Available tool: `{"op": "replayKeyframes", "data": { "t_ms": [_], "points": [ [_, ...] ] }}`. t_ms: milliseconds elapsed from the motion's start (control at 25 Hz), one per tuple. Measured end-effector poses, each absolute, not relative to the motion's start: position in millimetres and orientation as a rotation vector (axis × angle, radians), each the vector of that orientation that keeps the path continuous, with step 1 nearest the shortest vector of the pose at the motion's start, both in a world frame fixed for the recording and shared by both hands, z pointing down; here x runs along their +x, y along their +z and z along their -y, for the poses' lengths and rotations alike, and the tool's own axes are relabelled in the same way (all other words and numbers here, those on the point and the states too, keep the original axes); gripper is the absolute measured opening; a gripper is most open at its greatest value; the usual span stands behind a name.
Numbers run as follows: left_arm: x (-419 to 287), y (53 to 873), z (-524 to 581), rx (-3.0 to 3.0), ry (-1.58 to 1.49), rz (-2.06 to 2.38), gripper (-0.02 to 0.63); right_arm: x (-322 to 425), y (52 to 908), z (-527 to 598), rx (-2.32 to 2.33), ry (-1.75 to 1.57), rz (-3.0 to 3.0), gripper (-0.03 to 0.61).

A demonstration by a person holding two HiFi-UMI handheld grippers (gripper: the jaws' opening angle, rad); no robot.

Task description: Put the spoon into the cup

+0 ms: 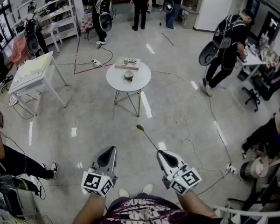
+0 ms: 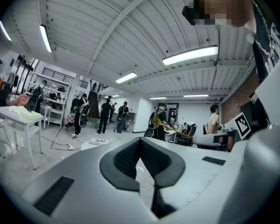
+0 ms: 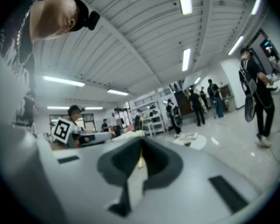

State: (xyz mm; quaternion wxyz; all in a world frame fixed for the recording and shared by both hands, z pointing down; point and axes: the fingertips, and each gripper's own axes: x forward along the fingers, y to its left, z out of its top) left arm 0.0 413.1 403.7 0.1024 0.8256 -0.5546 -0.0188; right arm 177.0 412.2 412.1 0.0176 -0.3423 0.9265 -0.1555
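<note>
The spoon is held out level over the floor, its bowl pointing ahead and its thin handle pinched at the near end by the right hand-held gripper, whose jaws are clenched on it; in the right gripper view the handle shows as a yellow sliver between the pads. The left hand-held gripper is level beside it, jaws pressed together on nothing. The cup stands well apart, near the middle of a small round bench, just in front of a flat board. The delivery has not begun, because the whole approach to the bench remains. Likely faults: the handle, gripped only at its end, may pivot or slip between the pads. The small cup may tip or slide if the bowl strikes its rim instead of entering from above. Loose cables on the floor between the person and the bench could catch a foot.
</note>
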Motion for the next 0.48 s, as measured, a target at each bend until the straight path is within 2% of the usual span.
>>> {"op": "replayKeyframes", "data": {
  "t_ms": [480],
  "points": [
    [-79, 395, -443, 2.462, -0.136, 1.607, 0.031, 86, 393, -440, -1.051, -0.475, -2.907, 0.037]
  ]
}}
